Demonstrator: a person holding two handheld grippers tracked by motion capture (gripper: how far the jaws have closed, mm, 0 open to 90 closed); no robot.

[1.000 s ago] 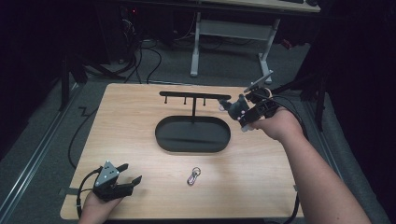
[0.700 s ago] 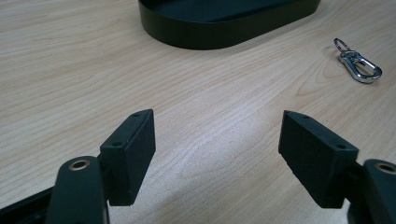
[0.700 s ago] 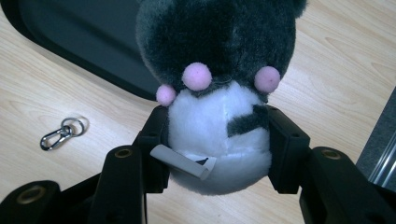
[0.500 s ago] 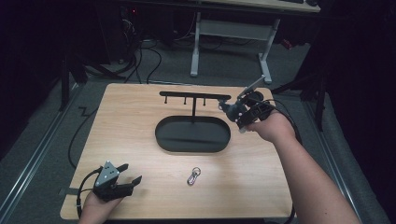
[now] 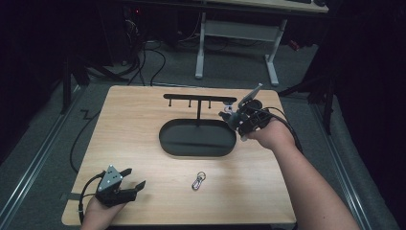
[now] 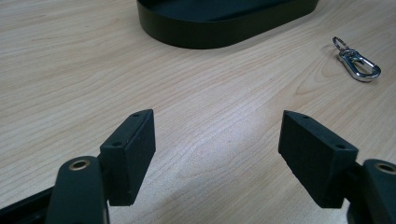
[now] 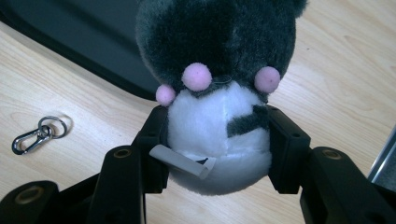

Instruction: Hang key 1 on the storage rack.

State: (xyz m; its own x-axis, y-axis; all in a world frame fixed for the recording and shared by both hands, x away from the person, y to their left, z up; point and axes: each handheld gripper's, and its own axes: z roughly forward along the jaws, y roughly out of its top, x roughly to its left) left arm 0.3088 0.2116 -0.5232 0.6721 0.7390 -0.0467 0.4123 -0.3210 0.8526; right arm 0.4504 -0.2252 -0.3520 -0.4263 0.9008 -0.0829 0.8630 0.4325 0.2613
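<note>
My right gripper (image 5: 229,116) is shut on a small plush toy (image 7: 219,93), grey and white with pink pompoms, squeezed between both jaws. It hangs by the right end of a black hook rack (image 5: 198,99) that stands on an oval black base (image 5: 197,138). A silver carabiner keyring (image 5: 198,180) lies flat on the wood in front of the base, also visible as the keyring (image 6: 357,59) and the keyring (image 7: 36,134). My left gripper (image 5: 134,179) rests at the table's near left corner, open, with bare wood between its fingers (image 6: 133,149).
The wooden table (image 5: 134,124) ends close behind my left hand and just right of my right arm. Cables (image 5: 143,62) and a white desk frame (image 5: 234,43) stand on the floor beyond the far edge.
My right gripper has carried the plush toy leftward toward the rack's right end. The left gripper and keyring have stayed put.
</note>
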